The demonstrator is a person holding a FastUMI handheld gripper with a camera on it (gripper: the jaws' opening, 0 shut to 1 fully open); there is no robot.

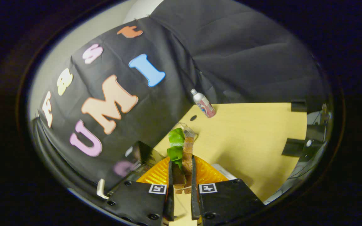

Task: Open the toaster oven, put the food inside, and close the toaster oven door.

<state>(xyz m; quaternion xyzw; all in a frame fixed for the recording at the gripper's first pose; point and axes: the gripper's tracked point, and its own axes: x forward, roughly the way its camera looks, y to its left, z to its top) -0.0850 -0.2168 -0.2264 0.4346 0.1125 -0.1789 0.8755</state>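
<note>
My gripper [181,171] is shut on a sandwich [185,157] of brown bread slices with green lettuce [176,145] sticking out ahead of the fingers. The sandwich stands on edge between both fingers, lifted above an orange ribbed plate [211,174] that lies just below and behind them. Left of the plate, against the black cloth wall, part of the dark toaster oven [141,157] shows, with a shiny surface; whether its door is open I cannot tell.
A light wooden table [250,135] stretches beyond the fingers. A small bottle [203,103] with a white cap stands at its far corner by the cloth wall. A dark hole [193,118] marks the tabletop near it. Black clamps [294,146] sit along the right edge.
</note>
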